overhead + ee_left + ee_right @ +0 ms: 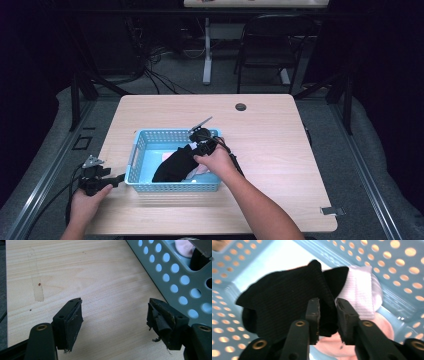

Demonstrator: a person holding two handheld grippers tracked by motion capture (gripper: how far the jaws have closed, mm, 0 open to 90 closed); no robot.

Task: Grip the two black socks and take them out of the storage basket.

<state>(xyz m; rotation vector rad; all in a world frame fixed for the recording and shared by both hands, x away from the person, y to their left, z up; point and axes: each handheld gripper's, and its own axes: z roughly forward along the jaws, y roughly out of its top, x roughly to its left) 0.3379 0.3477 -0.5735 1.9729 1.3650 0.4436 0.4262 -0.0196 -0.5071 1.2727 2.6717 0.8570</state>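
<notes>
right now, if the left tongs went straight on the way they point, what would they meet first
Probably the bare table: the left tongs stand open over it, with the blue basket just off to one side.

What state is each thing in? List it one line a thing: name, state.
Left tool: open, nothing between its jaws, over bare table beside the basket.
Right tool: shut on the black sock, inside the basket.
Black sock: pinched at one edge, rumpled.
White sock: lying in the basket, partly under the black sock.
Blue basket: upright on the table.
</notes>
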